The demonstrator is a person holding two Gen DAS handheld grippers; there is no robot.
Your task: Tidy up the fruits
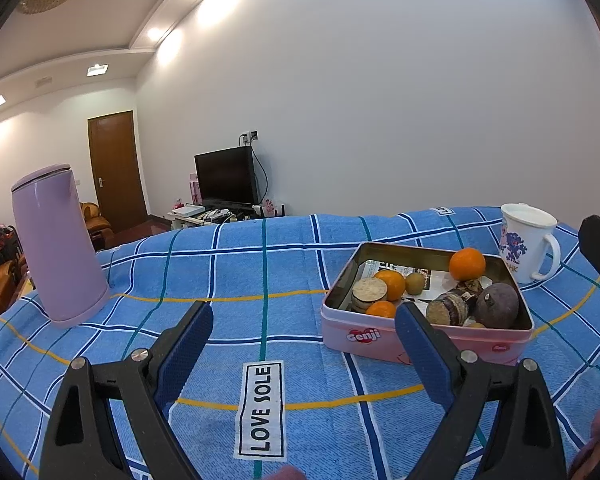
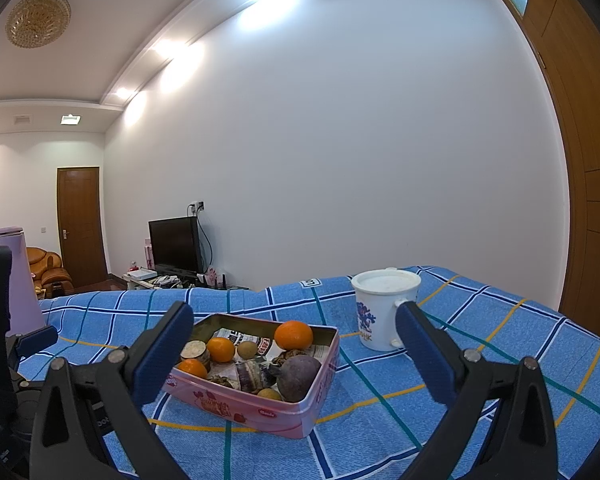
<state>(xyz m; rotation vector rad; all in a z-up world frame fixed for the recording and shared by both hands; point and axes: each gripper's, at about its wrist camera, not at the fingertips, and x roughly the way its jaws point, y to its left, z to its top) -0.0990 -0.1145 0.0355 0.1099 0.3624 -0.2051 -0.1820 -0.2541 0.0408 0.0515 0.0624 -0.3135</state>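
Note:
A pink tin (image 1: 428, 340) stands on the blue plaid cloth and holds oranges (image 1: 467, 264), a small kiwi-like fruit (image 1: 415, 282), cut taro pieces (image 1: 369, 293) and a dark purple round fruit (image 1: 496, 305). It also shows in the right wrist view (image 2: 260, 412) with the oranges (image 2: 293, 335) and purple fruit (image 2: 298, 377). My left gripper (image 1: 304, 344) is open and empty, low over the cloth left of the tin. My right gripper (image 2: 294, 348) is open and empty, above and in front of the tin.
A lilac kettle (image 1: 58, 246) stands at the left of the table. A white lidded mug with blue print (image 1: 526, 242) stands behind the tin at the right (image 2: 382, 312). The table's far edge faces a white wall.

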